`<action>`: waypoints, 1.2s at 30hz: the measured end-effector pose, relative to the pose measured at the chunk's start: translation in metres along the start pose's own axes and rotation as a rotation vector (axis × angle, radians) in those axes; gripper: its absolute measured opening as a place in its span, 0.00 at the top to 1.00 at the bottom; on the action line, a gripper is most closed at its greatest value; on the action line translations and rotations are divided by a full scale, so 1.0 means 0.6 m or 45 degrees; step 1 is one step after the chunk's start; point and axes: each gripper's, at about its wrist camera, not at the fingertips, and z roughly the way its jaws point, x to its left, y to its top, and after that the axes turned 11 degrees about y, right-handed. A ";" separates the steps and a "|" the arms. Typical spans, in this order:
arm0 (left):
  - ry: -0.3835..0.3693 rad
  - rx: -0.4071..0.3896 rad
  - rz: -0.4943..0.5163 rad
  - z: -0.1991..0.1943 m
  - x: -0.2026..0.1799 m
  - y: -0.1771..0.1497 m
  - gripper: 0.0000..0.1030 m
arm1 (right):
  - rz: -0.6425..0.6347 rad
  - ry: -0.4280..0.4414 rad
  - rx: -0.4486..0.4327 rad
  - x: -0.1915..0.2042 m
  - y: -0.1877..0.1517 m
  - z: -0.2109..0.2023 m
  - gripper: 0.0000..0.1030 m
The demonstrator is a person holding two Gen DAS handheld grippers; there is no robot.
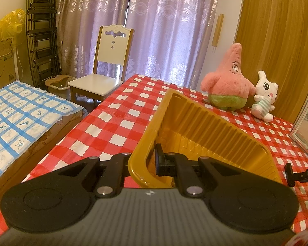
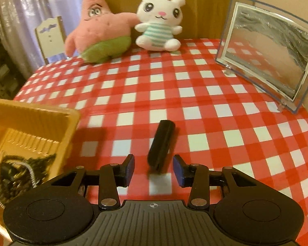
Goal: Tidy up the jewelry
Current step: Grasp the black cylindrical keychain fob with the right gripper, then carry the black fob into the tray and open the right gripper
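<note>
Black clip (image 2: 161, 143) just ahead of parted jaws

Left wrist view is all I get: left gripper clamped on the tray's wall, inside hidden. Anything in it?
Observer: Yes. A dark tangle of jewelry with a silvery coil lies in the gold tray.
Operator: Right gripper holding anything?
Observer: No. The right gripper is open, pads touching nothing.
Operator: What's it over?
Observer: A black oblong piece on the checked cloth, its near end between the fingers.
</note>
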 end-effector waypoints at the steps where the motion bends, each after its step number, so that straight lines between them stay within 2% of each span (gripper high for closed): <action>1: 0.000 0.001 0.000 0.000 0.000 0.000 0.91 | 0.002 -0.012 0.006 -0.003 0.002 0.007 0.59; 12: 0.003 0.001 0.005 0.004 0.004 0.000 0.90 | -0.073 -0.070 0.010 -0.002 0.013 0.052 0.60; 14: 0.003 0.002 0.005 0.005 0.006 -0.001 0.90 | -0.090 -0.082 0.006 -0.003 0.014 0.053 0.69; 15: 0.003 0.003 0.005 0.006 0.007 -0.001 0.90 | -0.097 -0.088 0.007 -0.004 0.013 0.052 0.77; 20: 0.003 0.003 0.005 0.006 0.007 -0.001 0.90 | -0.052 -0.046 0.019 -0.018 0.011 0.038 0.79; 23: 0.003 0.003 0.008 0.007 0.008 -0.001 0.90 | 0.047 0.020 0.017 -0.026 0.008 0.023 0.79; 27: 0.001 -0.002 0.010 0.007 0.008 -0.002 0.90 | 0.144 0.130 -0.060 -0.014 0.015 -0.015 0.79; 31: 0.000 -0.001 0.009 0.008 0.008 -0.003 0.90 | 0.094 0.298 -0.134 0.044 0.025 -0.055 0.79; 36: 0.000 0.000 0.010 0.008 0.008 -0.003 0.90 | 0.045 0.471 -0.094 0.124 0.026 -0.053 0.79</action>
